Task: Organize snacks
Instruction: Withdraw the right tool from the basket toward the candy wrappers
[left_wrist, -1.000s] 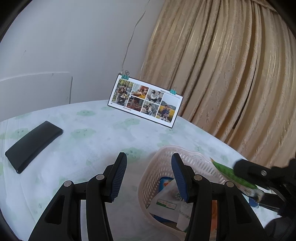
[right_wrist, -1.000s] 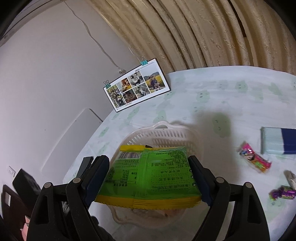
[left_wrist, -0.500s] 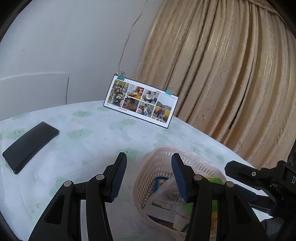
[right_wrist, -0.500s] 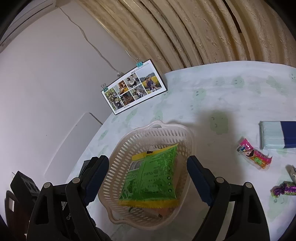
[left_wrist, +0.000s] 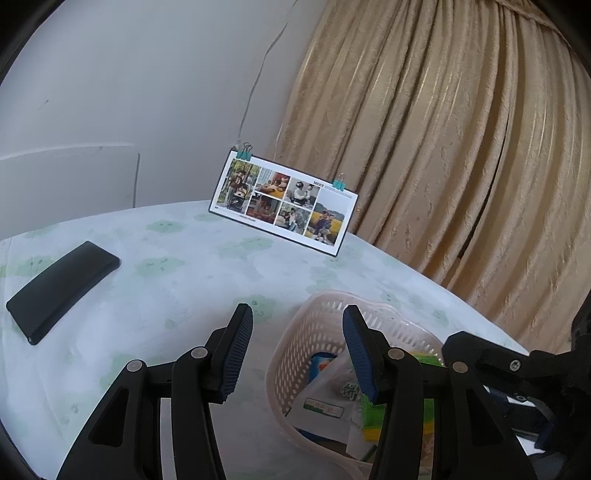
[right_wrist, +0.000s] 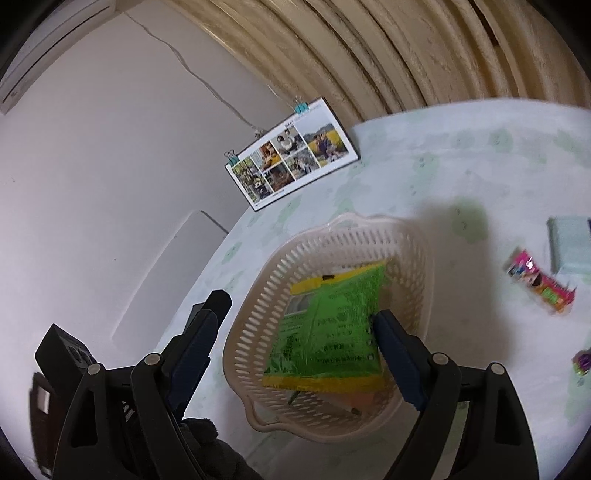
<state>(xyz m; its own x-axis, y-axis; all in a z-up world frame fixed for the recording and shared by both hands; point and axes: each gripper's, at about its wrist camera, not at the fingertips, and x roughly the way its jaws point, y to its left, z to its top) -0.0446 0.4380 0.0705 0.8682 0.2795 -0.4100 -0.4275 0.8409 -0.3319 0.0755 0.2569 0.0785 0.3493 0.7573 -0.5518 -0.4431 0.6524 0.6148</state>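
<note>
Both hand-held grippers released; basket (right_wrist: 258, 314) on patterned tablecloth (left_wrist: 177, 280), beige curtain (left_wrist: 461, 147) behind

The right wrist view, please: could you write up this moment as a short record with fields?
basket: beige perforated basket on the patterned tablecloth
basket contents: green snack packet lying on top, other packets beneath
right tool: open, empty, above the basket
left tool: open, empty, beside the basket
snacks still out: pink packet, purple candy, both blurred
other items: pale blue box, photo card standing with clips
</note>
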